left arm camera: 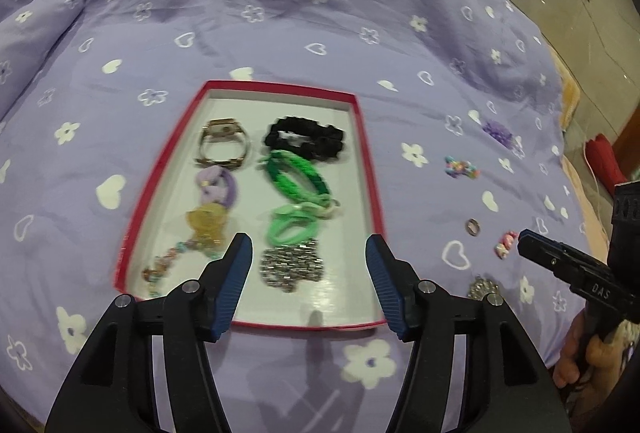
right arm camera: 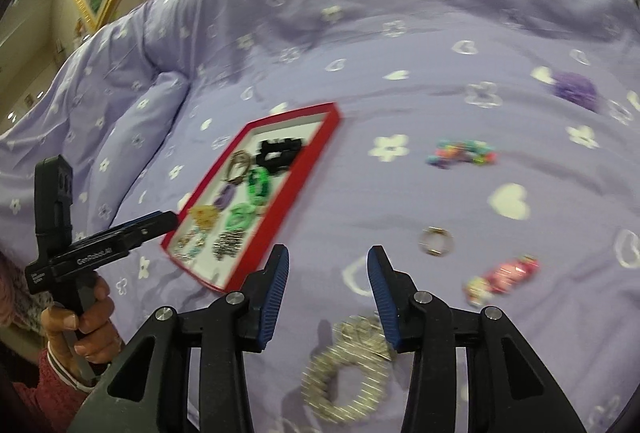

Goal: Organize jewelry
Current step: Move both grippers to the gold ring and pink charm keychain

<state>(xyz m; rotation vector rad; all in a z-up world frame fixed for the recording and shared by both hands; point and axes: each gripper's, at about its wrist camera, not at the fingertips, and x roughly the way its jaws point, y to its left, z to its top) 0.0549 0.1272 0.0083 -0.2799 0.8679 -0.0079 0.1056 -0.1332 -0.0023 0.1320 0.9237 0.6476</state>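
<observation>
The red tray (left arm camera: 362, 161) lies on the purple bedspread (left arm camera: 280, 13), already sorted in two columns: a watch (left arm camera: 224, 145), a lilac tie (left arm camera: 218, 187), a gold charm (left arm camera: 206, 229) and a bead string (left arm camera: 168, 265) on one side, a black scrunchie (left arm camera: 304, 139), green bands (left arm camera: 296, 179) and a silver piece (left arm camera: 290, 265) on the other, which suggests grouping by kind. Loose pieces wait on the cloth beside it: a silver bracelet (right arm camera: 348, 365), a ring (right arm camera: 436, 241), a pink clip (right arm camera: 504, 277), a bead clip (right arm camera: 460, 153) and a purple flower (right arm camera: 576, 89). The left gripper (left arm camera: 308, 261) hovers wide open and empty over the tray's near end. The right gripper (right arm camera: 328, 273), also spread and holding nothing, hangs just above the bracelet, probably the next pick since it lies nearest.
</observation>
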